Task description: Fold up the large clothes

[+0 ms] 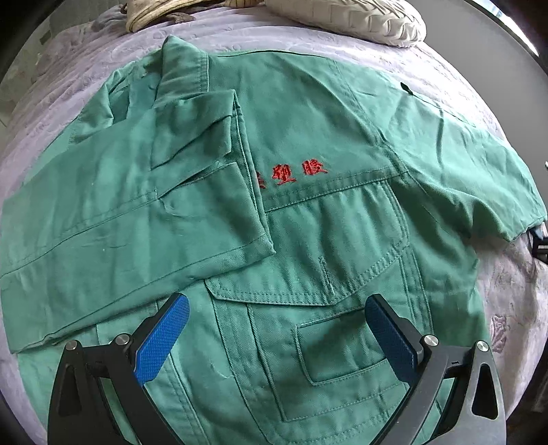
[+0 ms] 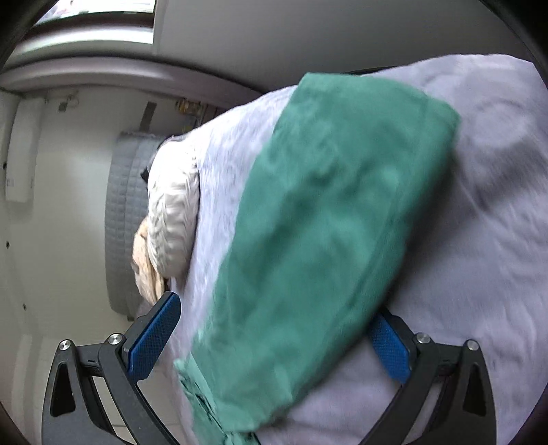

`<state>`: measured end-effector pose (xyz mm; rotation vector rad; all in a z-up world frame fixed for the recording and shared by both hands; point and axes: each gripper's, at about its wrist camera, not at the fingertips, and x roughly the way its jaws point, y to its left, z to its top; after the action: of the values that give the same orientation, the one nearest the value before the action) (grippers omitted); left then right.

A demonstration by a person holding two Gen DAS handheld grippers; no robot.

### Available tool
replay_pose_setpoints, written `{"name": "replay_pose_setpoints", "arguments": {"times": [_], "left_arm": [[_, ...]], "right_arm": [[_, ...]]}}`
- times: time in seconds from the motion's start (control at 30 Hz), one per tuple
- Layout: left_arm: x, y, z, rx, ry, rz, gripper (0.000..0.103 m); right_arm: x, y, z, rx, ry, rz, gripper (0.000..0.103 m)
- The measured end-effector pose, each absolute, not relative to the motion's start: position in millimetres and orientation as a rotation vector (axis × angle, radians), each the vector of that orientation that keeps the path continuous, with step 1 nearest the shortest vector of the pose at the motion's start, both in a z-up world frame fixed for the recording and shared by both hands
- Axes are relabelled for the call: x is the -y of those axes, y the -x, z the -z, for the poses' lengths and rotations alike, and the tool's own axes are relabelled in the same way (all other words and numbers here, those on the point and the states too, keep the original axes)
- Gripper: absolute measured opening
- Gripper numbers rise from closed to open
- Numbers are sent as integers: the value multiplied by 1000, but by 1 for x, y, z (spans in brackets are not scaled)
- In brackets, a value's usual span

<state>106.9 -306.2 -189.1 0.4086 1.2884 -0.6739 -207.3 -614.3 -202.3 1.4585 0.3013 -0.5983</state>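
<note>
1. Our left gripper point(image 1: 277, 328) hung above the lower front of the green work jacket point(image 1: 308, 143), its blue-padded fingers point(image 1: 161, 339) spread wide and grasping nothing.
2. The jacket lay flat on the bed, front side up, over a pale lilac bedspread point(image 1: 455, 68).
3. One sleeve point(image 1: 137, 219) was folded across the chest, its cuff end lying just beside the red embroidered characters point(image 1: 298, 173), partly covering the first of them.
4. The other sleeve point(image 1: 479, 171) stretched outward to the right in the left wrist view, reaching close to the edge of the bed.
5. A flapped chest pocket point(image 1: 325, 274) sat directly ahead of our left gripper, with a smaller patch pocket point(image 1: 342, 352) between the fingers.
6. Our right gripper point(image 2: 274, 339) was likewise released, its jaws apart, with a green fabric length point(image 2: 325, 222) of the jacket running between them; the picture was blurred, so we could not tell whether the cloth touched either pad.
7. That green fabric lay across the bedspread point(image 2: 479, 239) and extended away from the right gripper toward the far edge of the bed.
8. A quilted white pillow point(image 1: 359, 20) rested at the head of the bed beyond the collar point(image 1: 185, 65), and a beige cloth point(image 1: 154, 13) lay beside it.
</note>
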Motion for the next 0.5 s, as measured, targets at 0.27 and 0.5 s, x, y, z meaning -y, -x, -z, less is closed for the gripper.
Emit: {"name": "replay_pose_setpoints", "arguments": {"times": [0.27, 0.5], "left_arm": [[279, -91, 186, -1309, -316, 719, 103], [255, -109, 166, -1221, -285, 670, 103]], "right_arm": [[629, 202, 214, -306, -1583, 614, 4], [613, 143, 149, -363, -1345, 475, 4]]}}
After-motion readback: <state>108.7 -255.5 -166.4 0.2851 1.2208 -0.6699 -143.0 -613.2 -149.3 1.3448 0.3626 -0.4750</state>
